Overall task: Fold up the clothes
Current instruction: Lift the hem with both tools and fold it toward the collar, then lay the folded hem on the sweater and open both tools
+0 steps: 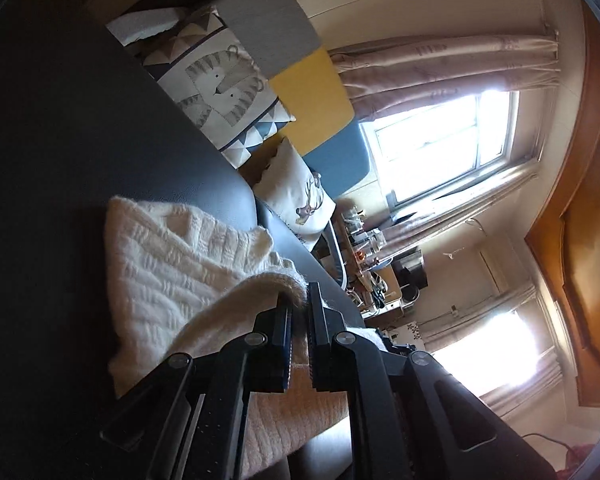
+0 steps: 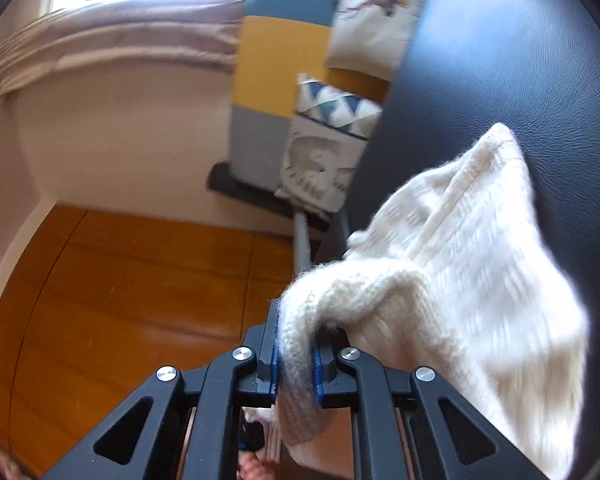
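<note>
Here, in the left wrist view, your left gripper [image 1: 300, 300] has its fingers [image 1: 281, 332] drawn nearly together on a fuzzy edge of the cream knit sweater [image 1: 172, 264]. The edge runs into the narrow gap at the tips, so you are pinching it. From there the sweater spreads away to the left of the picture, lying over the dark surface [image 1: 60, 128], with a ribbed hem or cuff at its far end. The view is rolled on its side, so the window [image 1: 440, 144] and cushions [image 1: 220, 92] stand sideways.

Next, in the right wrist view, your right gripper [image 2: 296, 344] is clamped on a thick rolled edge of the sweater [image 2: 460, 264]; the knit bulges between the blue pads and hangs below them. The rest rises up and to the right from the fingers [image 2: 269, 340], partly lifted, with one corner pointing up against the dark surface [image 2: 500, 60]. Wooden floor [image 2: 120, 300] lies to the left.

So each hand holds one end of the same edge, and the body of the sweater lies between them: rightward from your right hand, leftward in picture from your left. The fold probably depends on keeping that held edge taut and level as you carry it over the body.
</note>
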`<state>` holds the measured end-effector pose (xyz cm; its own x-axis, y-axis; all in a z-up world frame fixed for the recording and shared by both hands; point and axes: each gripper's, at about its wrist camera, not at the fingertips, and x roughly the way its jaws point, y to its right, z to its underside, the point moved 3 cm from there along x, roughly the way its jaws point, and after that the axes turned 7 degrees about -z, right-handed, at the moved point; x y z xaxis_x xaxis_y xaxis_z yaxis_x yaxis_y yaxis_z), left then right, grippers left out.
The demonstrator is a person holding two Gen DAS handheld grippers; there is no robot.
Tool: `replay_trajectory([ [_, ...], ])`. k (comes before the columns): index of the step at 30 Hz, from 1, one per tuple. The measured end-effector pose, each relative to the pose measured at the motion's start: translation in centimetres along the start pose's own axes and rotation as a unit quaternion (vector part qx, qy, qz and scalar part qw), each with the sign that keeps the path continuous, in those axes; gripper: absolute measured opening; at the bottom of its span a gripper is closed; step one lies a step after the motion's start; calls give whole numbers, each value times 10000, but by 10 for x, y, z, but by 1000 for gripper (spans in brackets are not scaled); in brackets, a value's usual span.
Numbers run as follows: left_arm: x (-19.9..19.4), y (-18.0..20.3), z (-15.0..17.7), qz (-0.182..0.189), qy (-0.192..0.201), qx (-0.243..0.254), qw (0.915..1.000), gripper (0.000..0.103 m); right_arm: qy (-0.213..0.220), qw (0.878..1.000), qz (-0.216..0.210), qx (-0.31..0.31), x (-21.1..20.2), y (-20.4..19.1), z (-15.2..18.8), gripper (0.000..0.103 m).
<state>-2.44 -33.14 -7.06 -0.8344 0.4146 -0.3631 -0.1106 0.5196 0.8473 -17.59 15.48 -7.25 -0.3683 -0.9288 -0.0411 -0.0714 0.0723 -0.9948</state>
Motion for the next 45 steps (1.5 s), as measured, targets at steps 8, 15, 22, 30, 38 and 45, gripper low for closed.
replay_trajectory([
  [8, 53, -33, -35, -603, -153, -489, 9969, 6, 459, 9942, 344, 905, 29, 41, -36, 12],
  [15, 68, -62, -33, -692, -228, -997, 9923, 6, 598, 9869, 539, 1396, 47, 68, -48, 26],
  [22, 69, -77, -39, -775, -295, -1551, 9844, 11, 614, 9908, 653, 1010, 71, 51, -76, 32],
  [30, 10, -52, -47, -1399, 1176, -1215, 9756, 30, 44, 9512, 2317, -2039, 78, -7, -45, 33],
  [38, 46, 19, -3, -1632, 642, 438, 9835, 31, -814, 8701, 3132, -3718, 120, -24, 7, 33],
  [45, 115, 29, 24, -2715, -57, 1513, 9505, 31, -1157, 8656, 3337, -3548, 156, 1, 19, 31],
])
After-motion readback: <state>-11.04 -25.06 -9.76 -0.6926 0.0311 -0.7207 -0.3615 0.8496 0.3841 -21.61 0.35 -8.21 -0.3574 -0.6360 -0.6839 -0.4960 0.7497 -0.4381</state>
